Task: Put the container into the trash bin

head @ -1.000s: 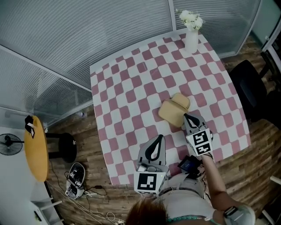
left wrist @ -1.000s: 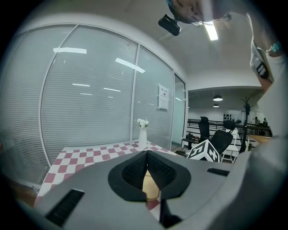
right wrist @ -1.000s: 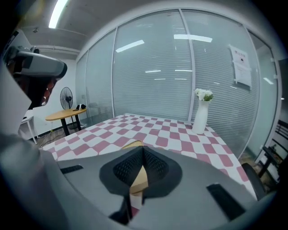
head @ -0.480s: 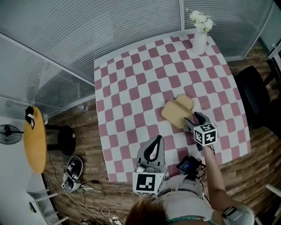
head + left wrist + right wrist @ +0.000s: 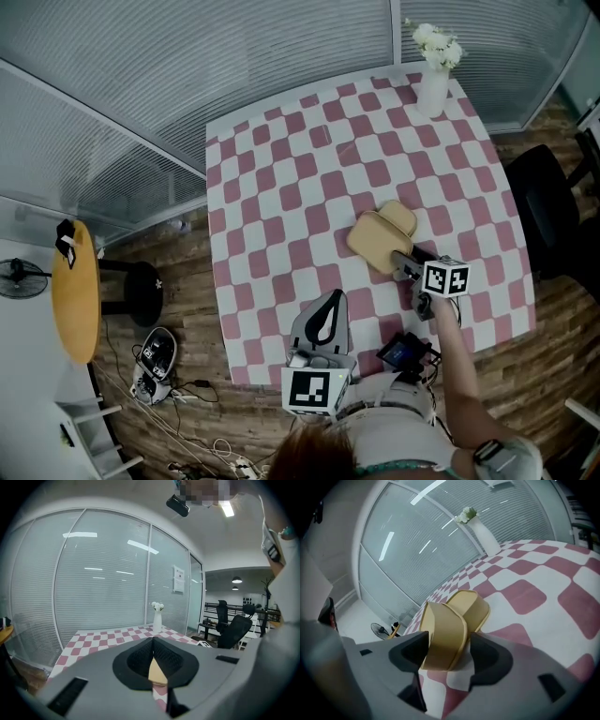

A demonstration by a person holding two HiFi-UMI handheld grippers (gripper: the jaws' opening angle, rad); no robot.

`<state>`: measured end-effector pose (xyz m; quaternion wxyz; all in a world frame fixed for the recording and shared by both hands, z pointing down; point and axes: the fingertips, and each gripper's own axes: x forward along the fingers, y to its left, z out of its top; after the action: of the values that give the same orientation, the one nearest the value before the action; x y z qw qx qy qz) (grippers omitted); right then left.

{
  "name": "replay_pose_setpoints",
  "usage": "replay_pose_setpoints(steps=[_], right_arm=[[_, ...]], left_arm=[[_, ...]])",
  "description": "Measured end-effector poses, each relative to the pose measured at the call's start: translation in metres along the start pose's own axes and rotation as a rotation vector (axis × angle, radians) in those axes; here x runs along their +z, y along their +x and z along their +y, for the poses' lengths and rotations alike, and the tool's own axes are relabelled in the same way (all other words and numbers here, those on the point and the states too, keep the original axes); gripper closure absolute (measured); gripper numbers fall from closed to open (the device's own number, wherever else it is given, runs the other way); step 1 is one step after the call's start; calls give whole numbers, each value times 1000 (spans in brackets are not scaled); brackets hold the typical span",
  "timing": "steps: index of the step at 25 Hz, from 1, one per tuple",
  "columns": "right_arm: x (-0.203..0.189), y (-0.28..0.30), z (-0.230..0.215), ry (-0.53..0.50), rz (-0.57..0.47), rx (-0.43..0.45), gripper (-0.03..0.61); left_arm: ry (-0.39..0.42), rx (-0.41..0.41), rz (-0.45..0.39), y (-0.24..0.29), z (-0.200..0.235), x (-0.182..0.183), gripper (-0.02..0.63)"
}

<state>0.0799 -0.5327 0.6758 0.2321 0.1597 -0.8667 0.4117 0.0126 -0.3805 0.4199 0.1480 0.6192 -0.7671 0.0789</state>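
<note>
A tan clamshell container (image 5: 378,237) lies open on the pink-and-white checked table (image 5: 281,187), right of centre. My right gripper (image 5: 405,260) reaches it from the near right, rolled on its side. In the right gripper view the container's near half (image 5: 450,625) stands between the jaws of the right gripper (image 5: 447,646). The jaws are opening; the left one is at the container's rim and cloth shows beside the right one. My left gripper (image 5: 339,295) hovers shut at the table's near edge, empty. In the view from the left gripper (image 5: 153,641), a tan sliver of container (image 5: 157,672) shows below the tips.
A white vase with flowers (image 5: 432,89) stands at the table's far right corner. A black office chair (image 5: 544,206) is to the right of the table, a round yellow side table (image 5: 75,300) to the left. Glass walls with blinds run behind. No trash bin is in view.
The right gripper has sunk toward the table and rolled onto its side. Its jaws have spread round the container's near half. The left gripper has stayed put.
</note>
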Motion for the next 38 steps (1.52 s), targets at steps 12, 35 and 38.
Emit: replay_pose_setpoints(steps=[12,35,38], right_arm=[[0,-17,26,-258,25,-36,365],[50,-106,182,-751,-247,-67,386],[57,-119,208,-787,-293,-46,387]], left_arm=[[-8,-24,11,-7,-8,-3,601],[-10,25,-64,-57,-1,-9,601],[-19,33,-88,-65,0,-3,601]])
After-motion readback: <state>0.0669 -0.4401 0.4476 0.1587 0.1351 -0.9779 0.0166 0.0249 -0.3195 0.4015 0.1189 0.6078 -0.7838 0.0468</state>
